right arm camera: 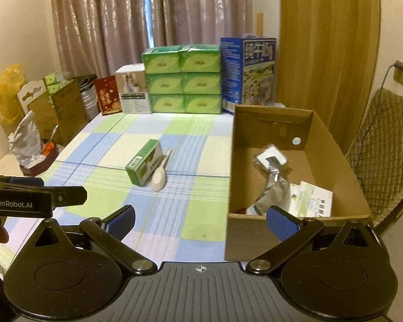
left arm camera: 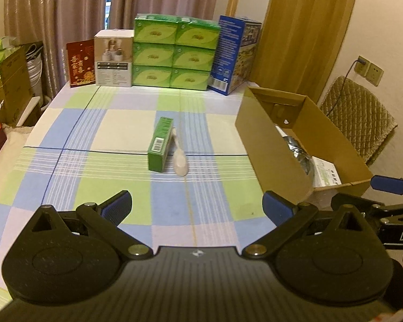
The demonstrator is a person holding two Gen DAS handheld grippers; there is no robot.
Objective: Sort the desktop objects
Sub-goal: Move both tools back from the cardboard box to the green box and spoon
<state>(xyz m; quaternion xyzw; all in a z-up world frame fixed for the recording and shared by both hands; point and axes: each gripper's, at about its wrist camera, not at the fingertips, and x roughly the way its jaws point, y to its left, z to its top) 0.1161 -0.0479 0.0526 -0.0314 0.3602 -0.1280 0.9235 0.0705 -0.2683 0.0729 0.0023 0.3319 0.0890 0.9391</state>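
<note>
Lying flat, green box (left arm camera: 160, 145) and spoon (left arm camera: 179, 151) point away, parallel.

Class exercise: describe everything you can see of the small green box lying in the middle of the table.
The small green box is a long cardboard carton lying on its side on the checked tablecloth, with a white barcode label on the near end. A white spoon lies against its right side. Neither gripper touches it.

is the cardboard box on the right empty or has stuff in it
Not empty. The open cardboard box holds a crumpled silver foil packet and a white printed carton lying on its floor.
</note>
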